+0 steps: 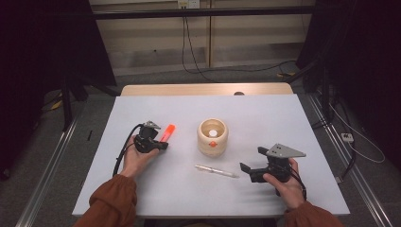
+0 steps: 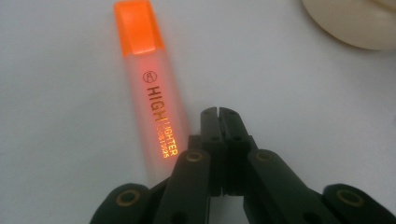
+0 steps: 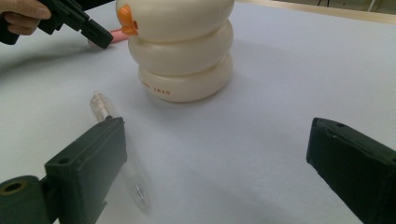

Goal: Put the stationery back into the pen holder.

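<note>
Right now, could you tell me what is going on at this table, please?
A person sits at a white table with a claw in each hand. The left claw is shut and empty, its tips beside an orange translucent highlighter lying flat. The right claw rests open, aimed toward a cream ring-stacked duck-shaped pot, with a clear plastic pen lying by one jaw. Nothing is gripped yet.
</note>
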